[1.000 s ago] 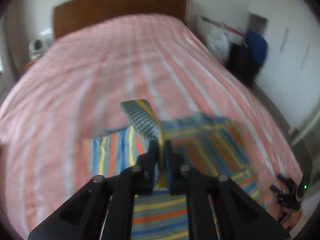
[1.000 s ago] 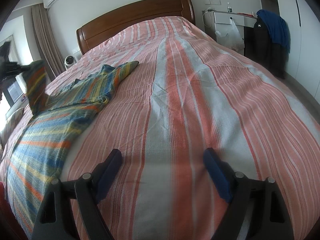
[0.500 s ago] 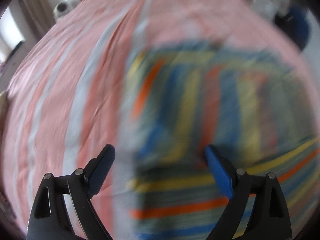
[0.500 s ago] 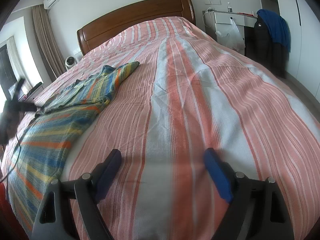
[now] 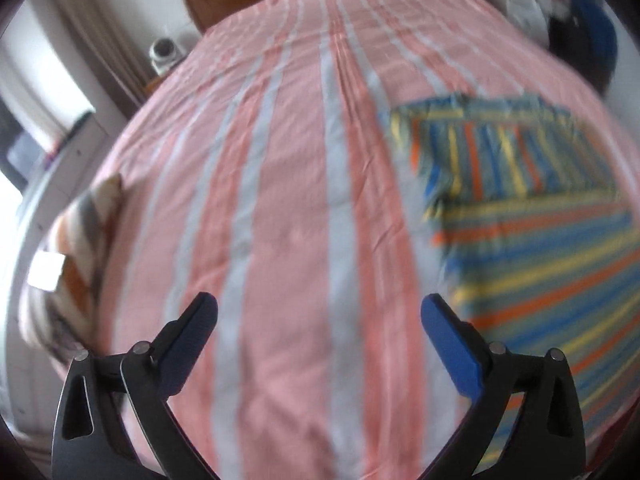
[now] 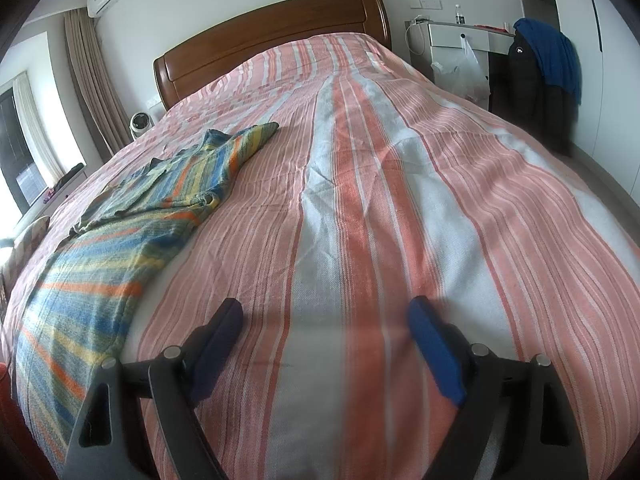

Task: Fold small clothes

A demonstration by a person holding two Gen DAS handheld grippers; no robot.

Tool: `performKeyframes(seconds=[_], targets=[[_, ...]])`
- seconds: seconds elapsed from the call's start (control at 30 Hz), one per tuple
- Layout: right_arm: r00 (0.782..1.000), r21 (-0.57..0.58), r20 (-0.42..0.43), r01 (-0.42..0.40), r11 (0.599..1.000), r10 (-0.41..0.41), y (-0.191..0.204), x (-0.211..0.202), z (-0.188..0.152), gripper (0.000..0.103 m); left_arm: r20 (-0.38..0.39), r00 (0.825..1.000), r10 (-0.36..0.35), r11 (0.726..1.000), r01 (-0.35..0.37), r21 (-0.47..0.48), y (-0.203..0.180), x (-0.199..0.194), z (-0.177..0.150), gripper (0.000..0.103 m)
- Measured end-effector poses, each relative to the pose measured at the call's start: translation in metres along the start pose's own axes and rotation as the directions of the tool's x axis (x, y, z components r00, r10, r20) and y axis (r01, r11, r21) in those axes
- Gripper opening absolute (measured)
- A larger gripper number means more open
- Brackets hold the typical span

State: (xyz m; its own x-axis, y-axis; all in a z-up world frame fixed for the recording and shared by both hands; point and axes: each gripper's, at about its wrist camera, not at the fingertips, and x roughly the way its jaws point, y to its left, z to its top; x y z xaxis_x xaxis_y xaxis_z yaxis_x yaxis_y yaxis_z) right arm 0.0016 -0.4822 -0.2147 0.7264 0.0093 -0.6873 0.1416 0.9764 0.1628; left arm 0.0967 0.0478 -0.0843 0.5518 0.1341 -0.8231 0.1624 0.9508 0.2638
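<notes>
At the bottom of the left wrist view the left gripper (image 5: 319, 312) stands with its jaws wide and nothing between them, over bare bedspread (image 5: 280, 220). The right gripper (image 6: 325, 316), at the bottom of its own view, is likewise spread wide and empty.

The striped garment (image 5: 532, 232) fills the right side of the left view; in the right view it lies along the left edge of the frame, flat on the bedspread, with one sleeve (image 6: 256, 138) reaching toward the middle of the bed. One side seems laid over the body already, so I judge the fold part done. The next move likely calls for a pinch on that outstretched sleeve or a free edge, carried across without dragging the layers beneath.

The garment looks like a soft knit in blue, yellow and orange bands, limp and prone to rumpling. The bedspread is woven cotton, pink and white stripes, lightly creased. Farther off, in the upper part of the frame, stands a glossy wooden headboard (image 6: 272, 40).
</notes>
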Motion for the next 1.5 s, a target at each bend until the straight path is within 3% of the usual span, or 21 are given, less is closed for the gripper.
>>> performKeyframes(seconds=[0.1,0.27,0.37,0.73,1.5], targets=[[1.0,-0.001,-0.001,0.002,1.0,-0.002,0.0,0.001,0.0,0.084,0.002,1.0,0.012,1.0,-0.012,-0.007,0.002,0.03,-0.026,0.102],[1.0,0.003,0.0,-0.004,1.0,0.004,0.0,0.001,0.0,0.084,0.048,0.998,-0.039,0.977,0.048,-0.207,0.011,0.086,-0.069,0.102],[1.0,0.003,0.0,-0.005,1.0,0.005,0.0,0.001,0.0,0.085,0.141,0.989,-0.05,0.95,0.091,-0.299,0.015,0.092,-0.085,0.103],[1.0,0.004,0.001,-0.007,1.0,0.007,0.0,0.001,0.0,0.085,0.187,0.981,-0.047,0.952,0.101,-0.29,0.013,0.097,-0.088,0.103],[1.0,0.004,0.001,-0.005,1.0,0.005,0.0,0.001,0.0,0.085,0.189,0.981,-0.033,0.954,0.088,-0.286,0.01,0.095,-0.09,0.103]])
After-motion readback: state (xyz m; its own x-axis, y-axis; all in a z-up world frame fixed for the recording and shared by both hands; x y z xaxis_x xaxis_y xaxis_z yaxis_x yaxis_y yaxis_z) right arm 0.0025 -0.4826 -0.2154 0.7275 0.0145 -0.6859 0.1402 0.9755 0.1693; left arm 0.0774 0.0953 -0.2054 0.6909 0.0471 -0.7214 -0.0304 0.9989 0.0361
